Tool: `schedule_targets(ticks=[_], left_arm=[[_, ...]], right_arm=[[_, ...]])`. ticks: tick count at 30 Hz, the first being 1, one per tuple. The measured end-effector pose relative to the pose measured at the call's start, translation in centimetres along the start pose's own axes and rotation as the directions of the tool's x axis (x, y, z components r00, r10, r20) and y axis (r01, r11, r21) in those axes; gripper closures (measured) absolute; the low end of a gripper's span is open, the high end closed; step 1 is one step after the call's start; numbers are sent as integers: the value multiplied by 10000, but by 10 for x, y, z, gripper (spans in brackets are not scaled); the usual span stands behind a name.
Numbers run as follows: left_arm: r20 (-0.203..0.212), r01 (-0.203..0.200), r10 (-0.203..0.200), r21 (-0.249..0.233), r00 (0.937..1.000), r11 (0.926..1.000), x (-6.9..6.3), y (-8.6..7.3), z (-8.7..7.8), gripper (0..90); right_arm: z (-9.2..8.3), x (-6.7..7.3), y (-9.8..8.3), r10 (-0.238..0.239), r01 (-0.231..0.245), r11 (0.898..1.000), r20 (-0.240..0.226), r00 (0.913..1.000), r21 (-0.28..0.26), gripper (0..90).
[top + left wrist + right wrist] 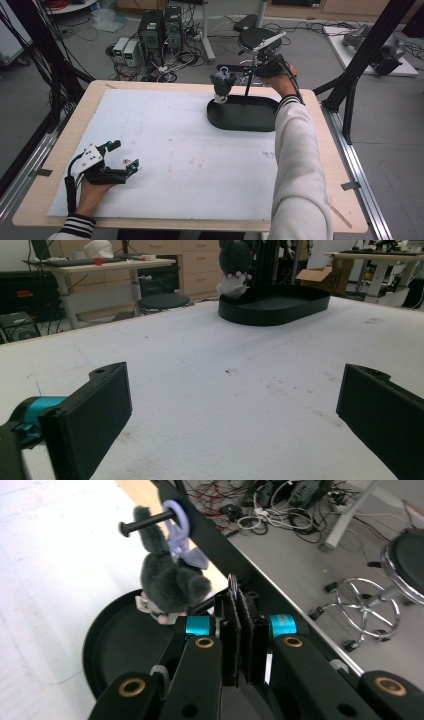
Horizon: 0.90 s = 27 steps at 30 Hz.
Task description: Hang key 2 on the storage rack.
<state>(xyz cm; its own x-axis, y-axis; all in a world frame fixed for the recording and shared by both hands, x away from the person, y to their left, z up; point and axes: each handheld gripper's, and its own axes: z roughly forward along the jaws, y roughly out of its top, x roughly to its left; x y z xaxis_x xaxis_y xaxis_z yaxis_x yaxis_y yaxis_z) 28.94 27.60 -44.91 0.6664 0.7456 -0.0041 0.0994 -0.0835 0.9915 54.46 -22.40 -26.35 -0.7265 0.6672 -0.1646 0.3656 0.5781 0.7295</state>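
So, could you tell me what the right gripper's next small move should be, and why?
Probably open and back off: the toy already hangs by its lilac loop on the peg, while the right gripper is shut on a metal ring.

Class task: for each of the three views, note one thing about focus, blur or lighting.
High view: even, soft light, overall slightly soft.
Left gripper view: near tongs blurred, black tray sharper.
Right gripper view: shut tongs and grey plush toy sharp, white table cover overexposed.
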Motion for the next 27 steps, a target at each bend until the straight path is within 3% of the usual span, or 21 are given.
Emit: schedule_targets(ticks=[6,15,16,17,20,22,24,27], left_arm=[[16,12,-12,11,10000,10000,0,0,0,17],[-8,71,-71,-3,10000,10000,1,0,0,17],[3,82,-82,-6,10000,10000,1,0,0,17],[4,70,-70,-1,10000,10000,1,0,0,17],[-7,69,-69,1,10000,10000,1,0,0,17],[-31,87,-87,-28,10000,10000,1,0,0,17],[-28,56,-56,-5,10000,10000,0,0,0,17],[-25,21,-21,4,10000,10000,0,0,0,17]], right_arm=[[1,0,0,53,-51,9999,175,9998,-123,865],[-6,-1,1,170,-154,9986,302,9994,-497,774],[-7,0,2,207,-190,9981,281,9994,-588,712],[-7,0,2,192,-170,9975,307,9993,-688,586],[-9,3,5,577,-515,9918,506,9970,-1166,129],[-13,6,7,915,-825,9865,581,9941,-1415,16],[-20,11,8,1170,-1075,9777,429,9922,-1803,6],[-35,21,6,1172,-1063,9610,278,9927,-2551,6]])
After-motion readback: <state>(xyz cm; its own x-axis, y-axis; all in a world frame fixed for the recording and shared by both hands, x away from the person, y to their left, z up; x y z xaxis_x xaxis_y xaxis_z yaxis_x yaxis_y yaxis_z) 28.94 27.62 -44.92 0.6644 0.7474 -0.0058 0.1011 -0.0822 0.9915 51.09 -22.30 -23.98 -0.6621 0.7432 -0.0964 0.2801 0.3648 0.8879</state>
